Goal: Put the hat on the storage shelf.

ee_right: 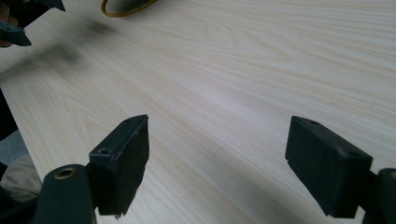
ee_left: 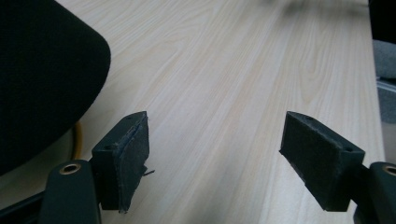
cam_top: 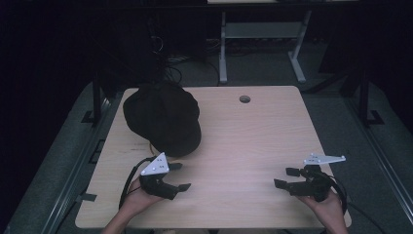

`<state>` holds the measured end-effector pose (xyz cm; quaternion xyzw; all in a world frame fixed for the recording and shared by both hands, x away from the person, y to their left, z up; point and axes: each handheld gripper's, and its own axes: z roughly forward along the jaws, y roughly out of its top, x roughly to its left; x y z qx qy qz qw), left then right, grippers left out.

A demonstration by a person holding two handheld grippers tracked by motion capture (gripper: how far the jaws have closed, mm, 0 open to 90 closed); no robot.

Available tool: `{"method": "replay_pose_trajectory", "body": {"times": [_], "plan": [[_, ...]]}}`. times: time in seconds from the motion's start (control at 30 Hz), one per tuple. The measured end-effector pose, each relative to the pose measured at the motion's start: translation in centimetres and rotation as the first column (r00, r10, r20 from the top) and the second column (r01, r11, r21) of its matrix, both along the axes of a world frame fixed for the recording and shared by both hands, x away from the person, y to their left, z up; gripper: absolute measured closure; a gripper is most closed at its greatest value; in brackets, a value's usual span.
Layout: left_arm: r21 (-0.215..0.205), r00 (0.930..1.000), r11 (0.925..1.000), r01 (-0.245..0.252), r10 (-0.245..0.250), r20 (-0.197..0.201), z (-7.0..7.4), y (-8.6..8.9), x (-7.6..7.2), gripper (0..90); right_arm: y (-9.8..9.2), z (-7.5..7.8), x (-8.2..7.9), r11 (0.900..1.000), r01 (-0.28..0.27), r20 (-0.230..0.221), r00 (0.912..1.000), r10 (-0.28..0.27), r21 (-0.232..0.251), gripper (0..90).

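A black cap (cam_top: 163, 117) lies on the far left part of the light wooden desk (cam_top: 243, 141), its rounded crown towards the back and its lower edge towards the person. Just in front of it, the left tool (cam_top: 178, 176) is held low over the desk near the front left, its 2 jaws spread wide with nothing between them; the cap sits near this tool but apart from it. In the left gripper view the cap's dark edge (ee_left: 46, 79) fills the upper left, and a thin yellowish ring (ee_left: 77, 140) peeks out on the desk beside it, partly hidden under the cap. The right tool (cam_top: 286, 177) is held near the front right of the desk, well apart from the cap, its jaws likewise spread and empty over bare wood. The right gripper view looks across the desk towards the same ring (ee_right: 128, 8) at its top edge. A small round hole (cam_top: 245, 99) sits in the desk near its far edge.
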<state>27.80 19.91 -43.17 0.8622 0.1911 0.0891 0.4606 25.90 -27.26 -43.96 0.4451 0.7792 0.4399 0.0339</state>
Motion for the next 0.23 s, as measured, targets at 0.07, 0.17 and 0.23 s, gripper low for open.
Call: {"method": "replay_pose_trajectory", "body": {"times": [0.07,0.17,0.23], "plan": [[-0.003,1.0000,1.0000,0.001,-0.001,0.003,0.0,-0.1,0.0,23.4,0.0,-0.1,-0.3,1.000,0.006,0.011,0.9999,-0.006,0.003,20.4],[-0.002,1.0000,1.0000,0.002,-0.002,0.002,0.0,-0.2,0.0,23.4,0.2,-0.4,-1.0,1.000,-0.001,0.024,0.9997,0.000,0.027,20.0],[-0.002,1.0000,1.0000,-0.002,0.002,0.005,0.0,-0.2,0.0,23.4,0.3,-0.4,-1.3,0.999,-0.002,0.035,0.9994,0.001,0.034,19.0]]}}
